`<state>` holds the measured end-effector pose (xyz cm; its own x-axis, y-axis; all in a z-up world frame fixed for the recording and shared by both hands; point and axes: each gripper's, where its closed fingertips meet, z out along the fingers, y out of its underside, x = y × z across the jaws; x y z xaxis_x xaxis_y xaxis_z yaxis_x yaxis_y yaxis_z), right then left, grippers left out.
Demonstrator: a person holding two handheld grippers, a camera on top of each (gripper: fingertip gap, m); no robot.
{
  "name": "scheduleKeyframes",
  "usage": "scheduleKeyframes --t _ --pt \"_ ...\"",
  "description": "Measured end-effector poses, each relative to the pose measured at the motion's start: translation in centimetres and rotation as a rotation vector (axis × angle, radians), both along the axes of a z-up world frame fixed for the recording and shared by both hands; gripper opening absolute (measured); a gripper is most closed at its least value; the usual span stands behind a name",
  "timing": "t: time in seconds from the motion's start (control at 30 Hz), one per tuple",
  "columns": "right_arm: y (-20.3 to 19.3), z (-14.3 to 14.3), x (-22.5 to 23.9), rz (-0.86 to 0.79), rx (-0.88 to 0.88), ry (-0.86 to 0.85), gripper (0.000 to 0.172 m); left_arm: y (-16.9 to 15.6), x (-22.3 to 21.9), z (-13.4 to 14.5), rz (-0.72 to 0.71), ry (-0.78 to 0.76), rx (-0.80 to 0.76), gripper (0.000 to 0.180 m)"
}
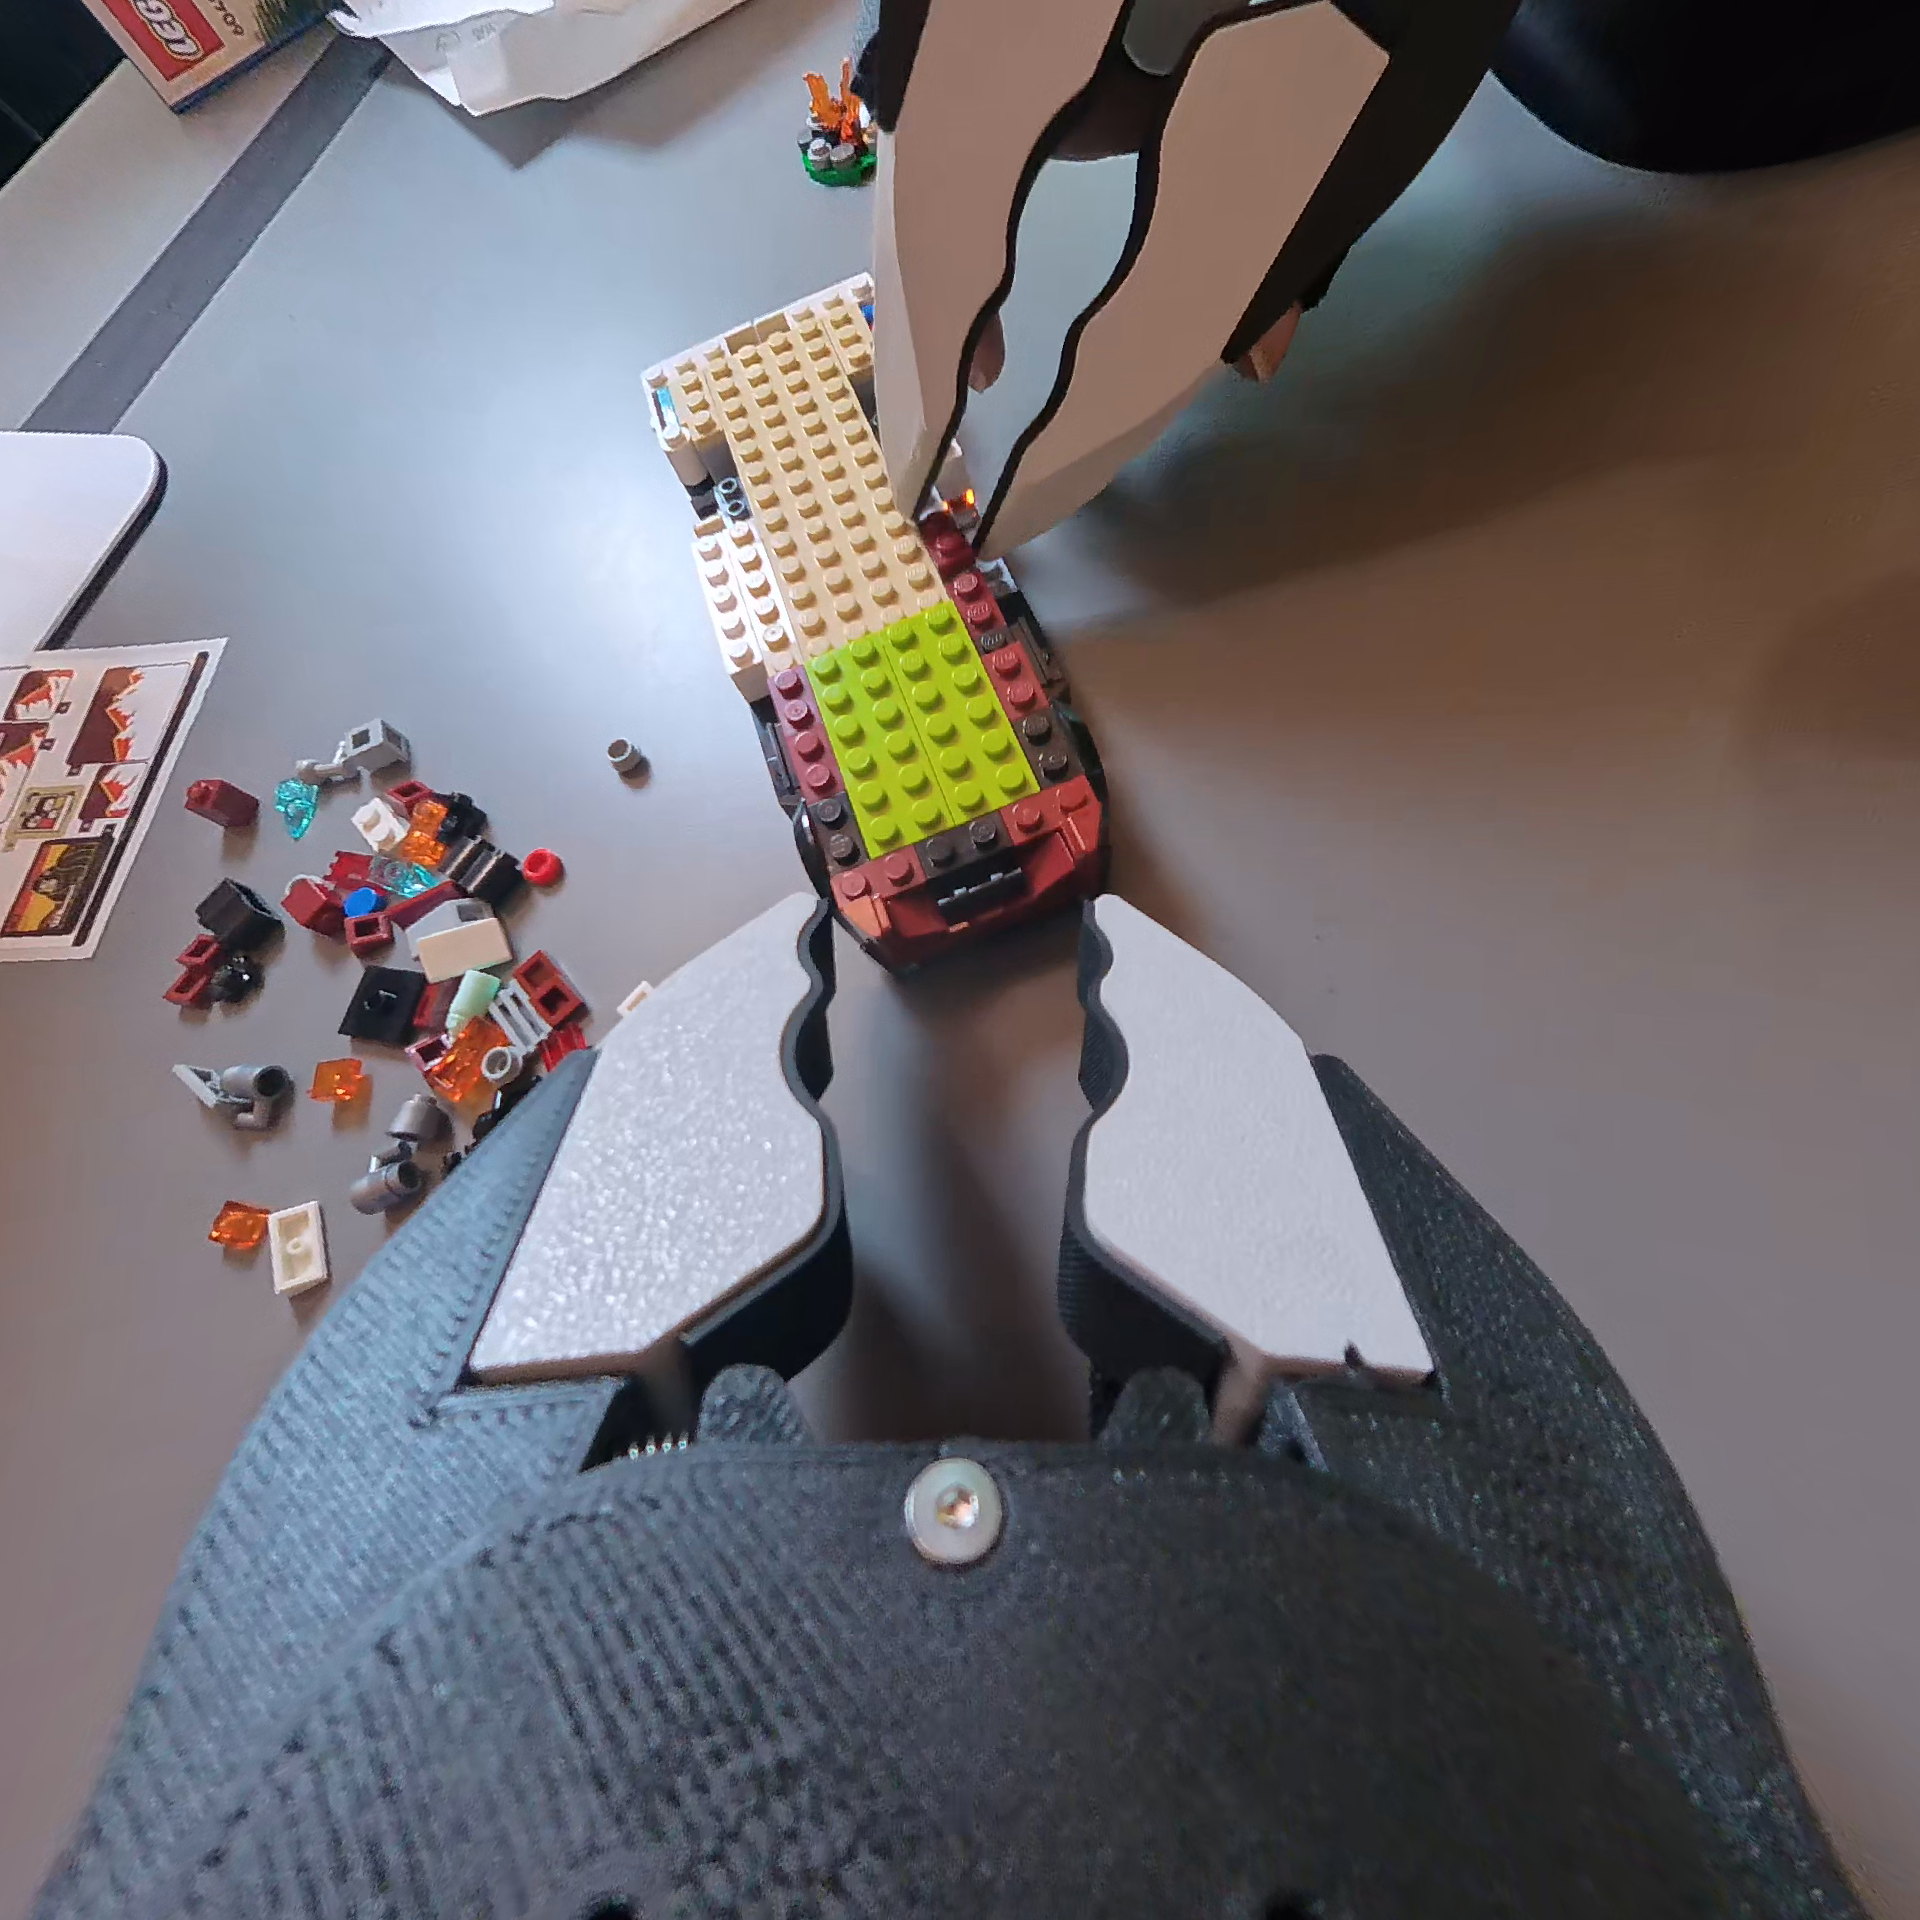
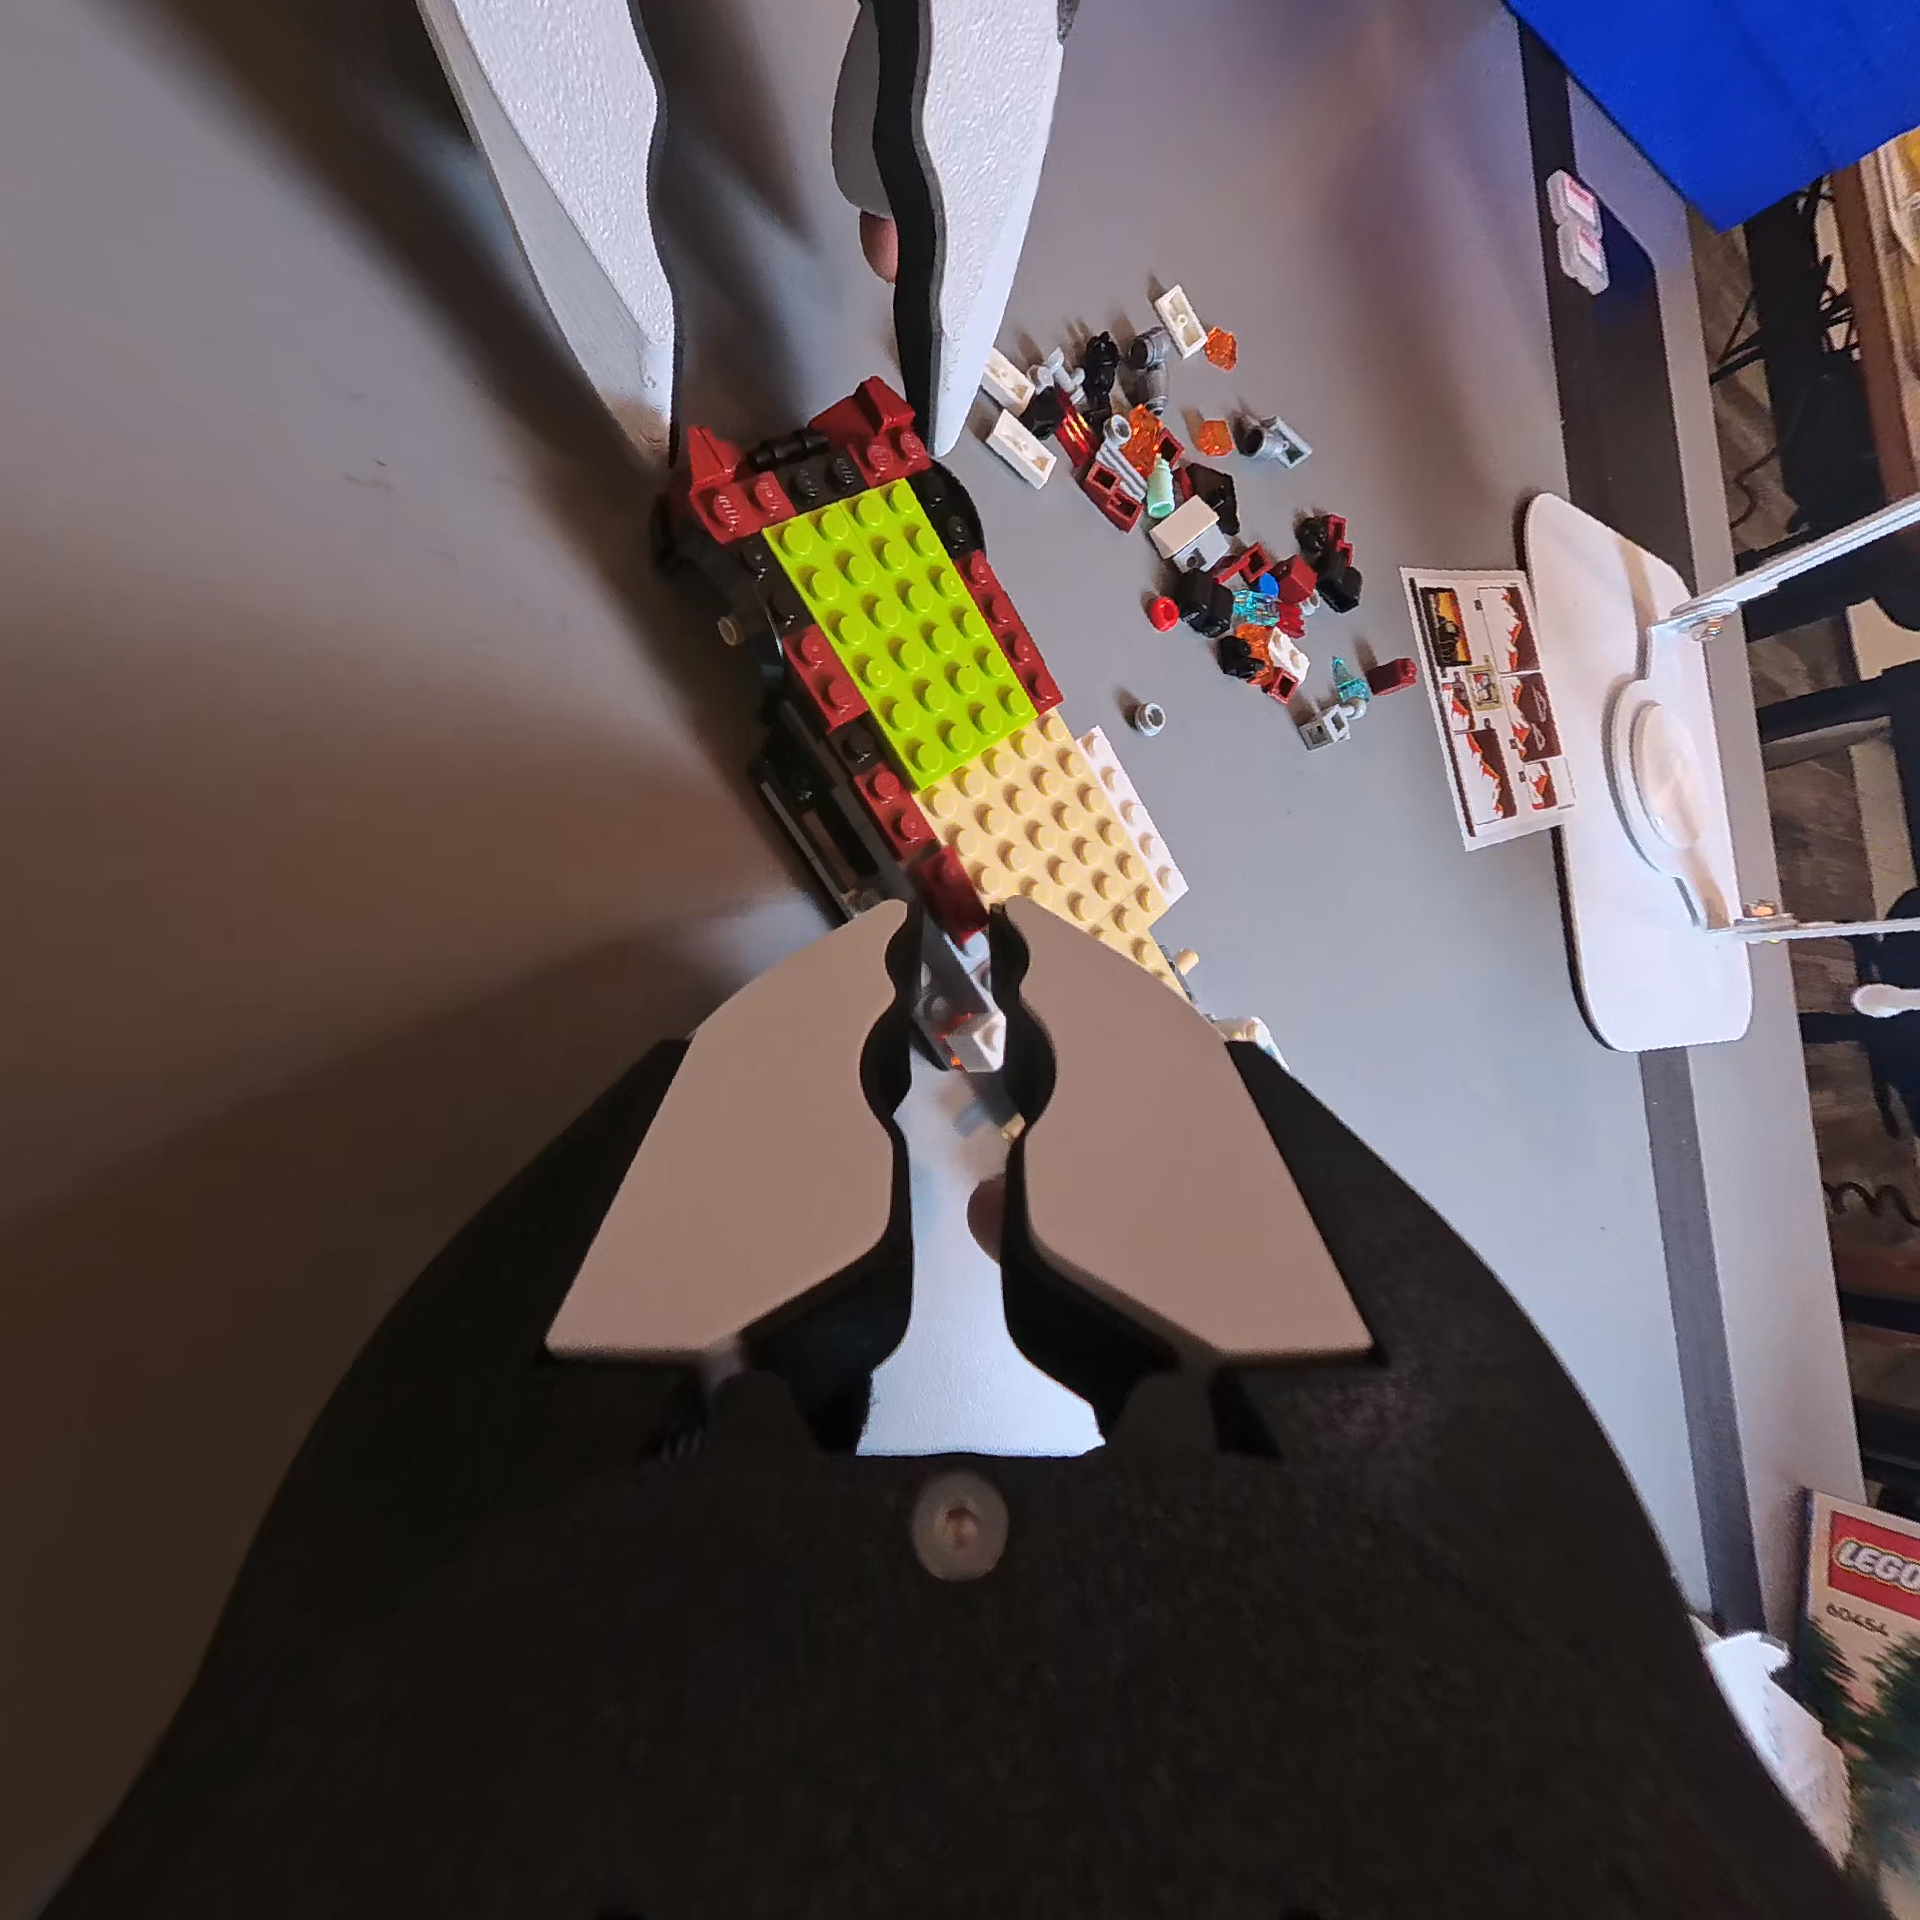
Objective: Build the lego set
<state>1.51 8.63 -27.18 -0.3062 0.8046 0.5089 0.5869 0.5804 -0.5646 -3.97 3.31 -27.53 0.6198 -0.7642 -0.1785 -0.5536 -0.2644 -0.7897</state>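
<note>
A brick vehicle model (image 1: 914, 727) with a lime green plate, tan plates and dark red edging lies on the grey table (image 1: 1455, 831). It also shows in the right wrist view (image 2: 894, 623). My left gripper (image 1: 956, 914) clasps the model's dark red front end, one fingertip against each side. The right wrist view shows it at the top (image 2: 795, 426). My right gripper (image 2: 951, 914) is shut on a small dark red brick (image 2: 951, 878) at the model's edge beside the tan plates. The left wrist view shows it from across the table (image 1: 951, 520).
A pile of loose small pieces (image 1: 416, 935) lies left of the model, with a lone grey round stud (image 1: 625, 755). A sticker sheet (image 1: 73, 790), a white stand base (image 2: 1642, 769), a set box (image 1: 197, 42), white paper (image 1: 520, 52) and a small campfire build (image 1: 836, 135) lie around. My right fingertips sit around 9 centimetres from my left ones.
</note>
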Motion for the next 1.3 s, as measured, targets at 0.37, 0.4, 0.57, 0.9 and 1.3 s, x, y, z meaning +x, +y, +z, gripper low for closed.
scheduleKeyframes --t 0.37,0.4,0.57,0.9,1.3 --pt "0.1 0.4 0.0 0.014 0.041 0.014 0.008 0.0 -0.1 -0.1 -0.003 -0.005 -0.007 0.046" --pt "-0.1 0.9 -0.1 0.020 0.033 0.031 0.008 0.0 -0.1 -0.1 -0.002 -0.005 -0.008 0.046" --pt "-1.5 1.2 -0.9 0.067 0.095 0.000 0.008 0.1 -0.1 -0.2 -0.003 -0.006 -0.009 0.046" --pt "-2.1 0.3 -1.2 0.099 0.138 -0.088 0.009 0.1 -0.1 -0.2 -0.006 -0.006 -0.014 0.047" --pt "-2.3 0.4 -1.0 0.101 0.075 -0.085 0.012 0.1 -0.2 -0.1 -0.006 -0.004 -0.010 0.047"
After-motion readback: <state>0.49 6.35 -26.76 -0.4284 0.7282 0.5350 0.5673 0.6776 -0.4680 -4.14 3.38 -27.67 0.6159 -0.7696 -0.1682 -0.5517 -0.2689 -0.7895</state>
